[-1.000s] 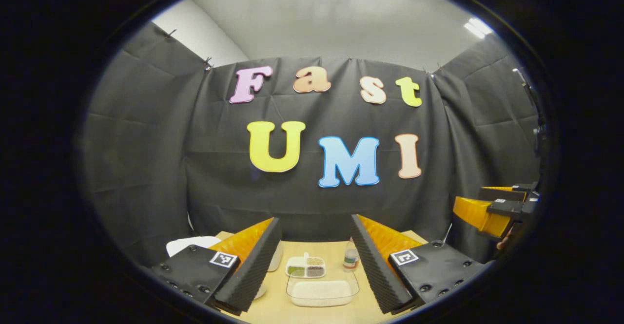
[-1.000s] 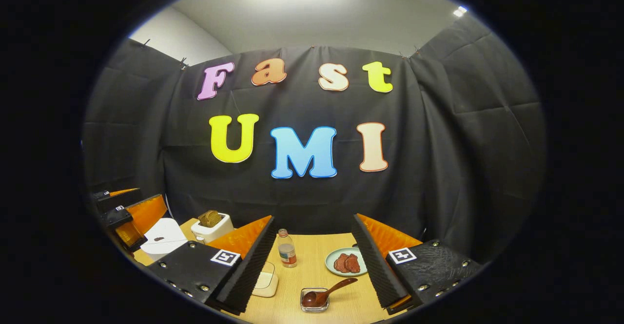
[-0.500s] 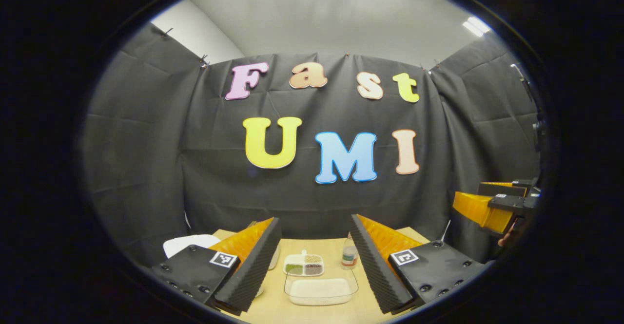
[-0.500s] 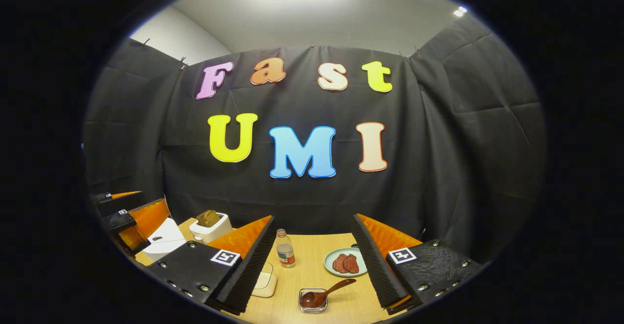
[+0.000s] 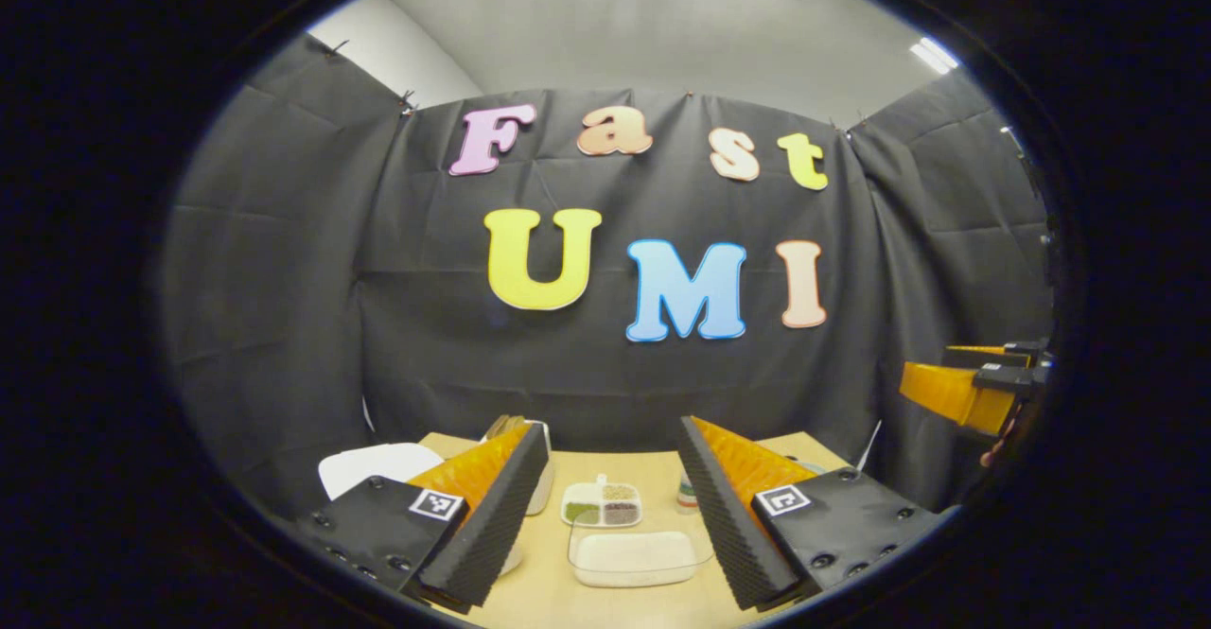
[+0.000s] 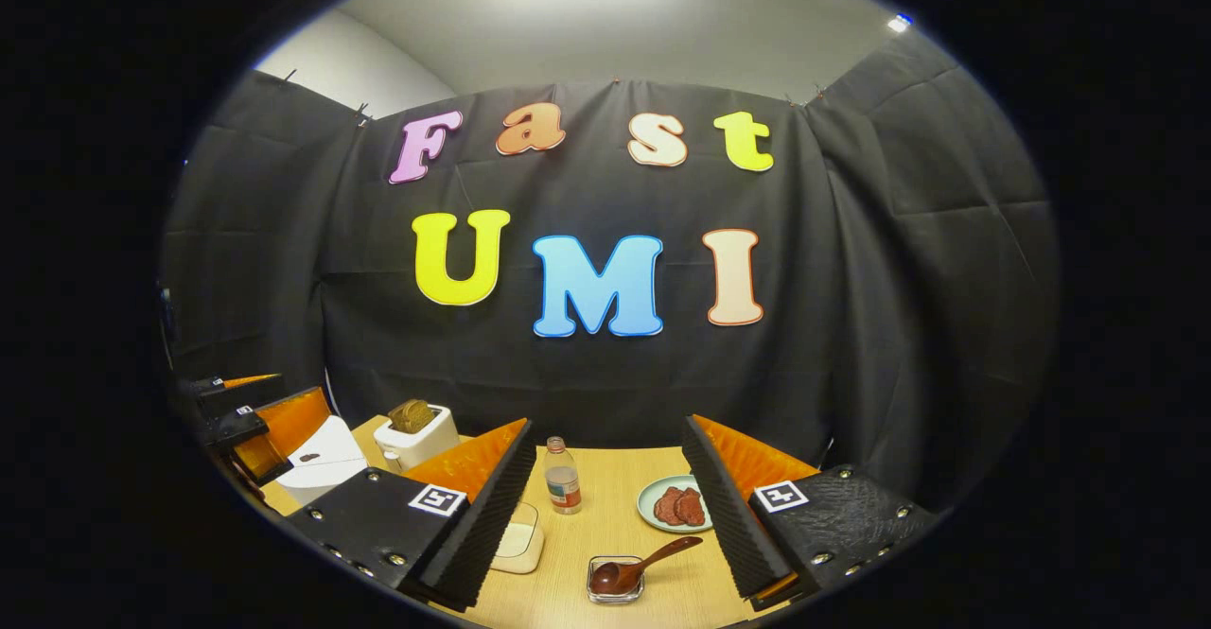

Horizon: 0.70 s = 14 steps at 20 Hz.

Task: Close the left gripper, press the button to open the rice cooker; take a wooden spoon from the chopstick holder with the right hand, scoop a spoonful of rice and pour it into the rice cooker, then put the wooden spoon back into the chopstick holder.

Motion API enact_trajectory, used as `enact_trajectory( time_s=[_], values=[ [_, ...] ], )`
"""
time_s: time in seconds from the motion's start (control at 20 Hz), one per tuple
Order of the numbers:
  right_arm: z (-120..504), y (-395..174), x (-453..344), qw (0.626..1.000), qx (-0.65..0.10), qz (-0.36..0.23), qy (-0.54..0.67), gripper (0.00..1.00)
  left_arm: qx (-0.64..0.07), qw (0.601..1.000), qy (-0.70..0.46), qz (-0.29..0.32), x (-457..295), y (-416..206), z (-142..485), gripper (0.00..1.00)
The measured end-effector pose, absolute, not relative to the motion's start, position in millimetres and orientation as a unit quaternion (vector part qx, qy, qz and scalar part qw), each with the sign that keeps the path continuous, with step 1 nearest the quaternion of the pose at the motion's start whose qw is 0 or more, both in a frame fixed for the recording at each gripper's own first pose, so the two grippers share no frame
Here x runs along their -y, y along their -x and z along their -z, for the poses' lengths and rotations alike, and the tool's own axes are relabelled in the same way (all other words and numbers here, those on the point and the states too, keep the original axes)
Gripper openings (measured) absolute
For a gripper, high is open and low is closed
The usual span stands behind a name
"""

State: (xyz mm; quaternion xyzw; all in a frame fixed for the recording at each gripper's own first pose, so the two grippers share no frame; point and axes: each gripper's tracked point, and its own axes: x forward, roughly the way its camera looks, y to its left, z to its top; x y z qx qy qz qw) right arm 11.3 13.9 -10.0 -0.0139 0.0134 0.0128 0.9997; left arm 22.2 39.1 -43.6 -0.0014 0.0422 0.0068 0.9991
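Both views have tilted down slightly; left gripper [image 5: 605,506] and right gripper [image 6: 605,506] gape, empty — wooden spoon [image 6: 636,568] (light, stiff) at the desk's near edge — grasp its handle.

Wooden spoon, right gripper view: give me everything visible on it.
The wooden spoon is dark reddish-brown and looks glossy. Its rounded bowl sits inside a small clear square holder on the tan table, and the handle leans up and out to the right over the holder's rim, its tip free in the air. It lies ahead of the right gripper, between the open fingers in the image; nothing grips it. The plate of meat slices sits just beyond, apart from it.
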Motion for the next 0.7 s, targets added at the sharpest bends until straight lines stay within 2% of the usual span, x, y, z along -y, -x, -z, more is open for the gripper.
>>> enact_trajectory(
  time_s=[0.1,0.3,0.35,0.7],
  values=[
    [12,-11,-16,1.0,-0.016,-0.015,0.016,0.95,-0.068,0.998,0.0,-0.011,-56,-27,62,0.75],
    [17,-13,-16,0.999,-0.023,-0.016,0.015,0.95,-0.126,0.991,0.02,-0.041,-106,-35,101,0.19],
    [18,-14,-16,0.999,-0.025,-0.016,0.015,0.95,-0.139,0.989,0.029,-0.048,-121,-34,110,0.11],
    [30,-15,-19,0.999,-0.041,-0.017,0.028,0.95,-0.219,0.967,0.084,-0.104,-217,-43,180,0.09]
  ],
)
